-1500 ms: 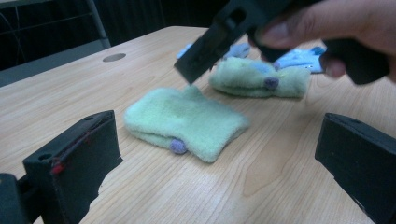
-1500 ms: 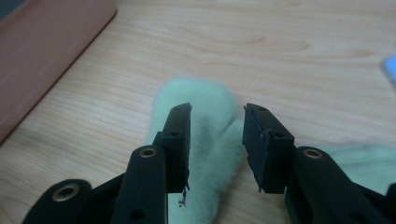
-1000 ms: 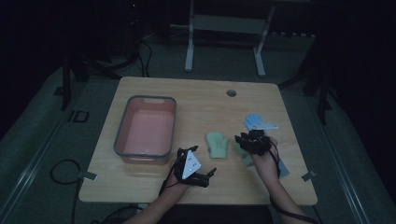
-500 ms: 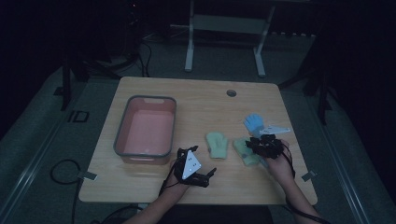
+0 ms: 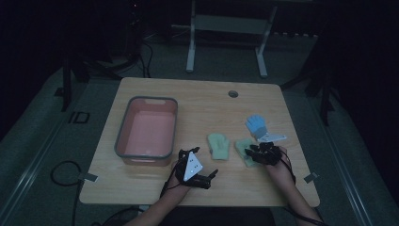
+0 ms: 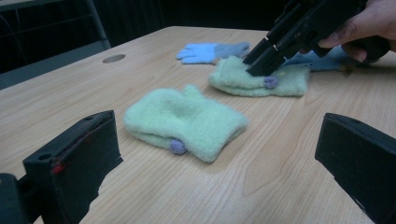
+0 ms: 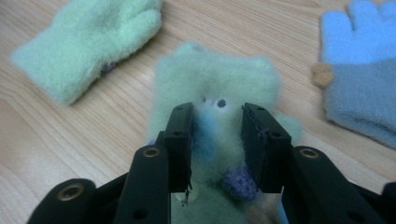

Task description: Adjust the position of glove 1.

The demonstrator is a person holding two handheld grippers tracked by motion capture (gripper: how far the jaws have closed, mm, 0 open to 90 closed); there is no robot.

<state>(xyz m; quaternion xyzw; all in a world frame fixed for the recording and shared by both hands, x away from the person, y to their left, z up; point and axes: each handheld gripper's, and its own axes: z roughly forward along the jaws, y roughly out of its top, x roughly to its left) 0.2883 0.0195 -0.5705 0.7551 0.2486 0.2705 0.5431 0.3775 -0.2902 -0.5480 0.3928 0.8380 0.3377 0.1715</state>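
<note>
Two green mittens and one blue glove (image 5: 257,124) lie right of the pink bin (image 5: 147,131). The right claw (image 5: 254,153) pinches the right green mitten (image 7: 210,88), whose fingers point away from the person, long axis front-to-back. The left claw (image 5: 209,176) gapes wide, empty, near the left green mitten (image 6: 184,120).

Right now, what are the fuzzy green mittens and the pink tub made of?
The two fuzzy light-green mittens, one lying free and one under the right gripper jaws, look like soft fleece or brushed knit: the surface is matte with a hazy nap. The pink tub with a grey rim looks like smooth moulded plastic, though dim light leaves that open.
</note>
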